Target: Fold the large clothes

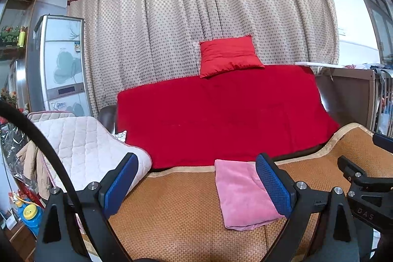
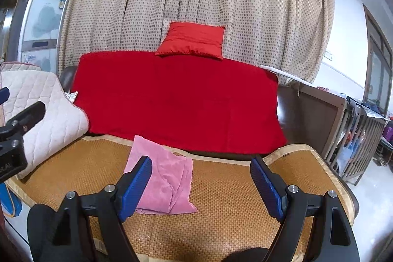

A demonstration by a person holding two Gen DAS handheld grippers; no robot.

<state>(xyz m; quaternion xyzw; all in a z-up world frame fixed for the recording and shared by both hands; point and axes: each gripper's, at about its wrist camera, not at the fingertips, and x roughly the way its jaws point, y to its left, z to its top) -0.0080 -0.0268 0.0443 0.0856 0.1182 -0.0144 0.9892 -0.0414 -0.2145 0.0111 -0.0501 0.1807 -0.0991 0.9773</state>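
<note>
Pink cloth [image 1: 242,195] lying folded on the sofa's woven mat [image 1: 176,213], apparently finished, ahead of both grippers. Left gripper [image 1: 196,186] and right gripper [image 2: 201,186] spread wide, pinching nothing, seemingly drawn clear of the fold. Faint lettering on the right gripper's body in the left view, too blurred to read.

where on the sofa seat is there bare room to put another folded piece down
Free: the woven mat right of the folded pink cloth, out to the mat's right border, and a narrower strip between the cloth and the quilted cushion. Crowded: the left end, where that cushion sits.
</note>
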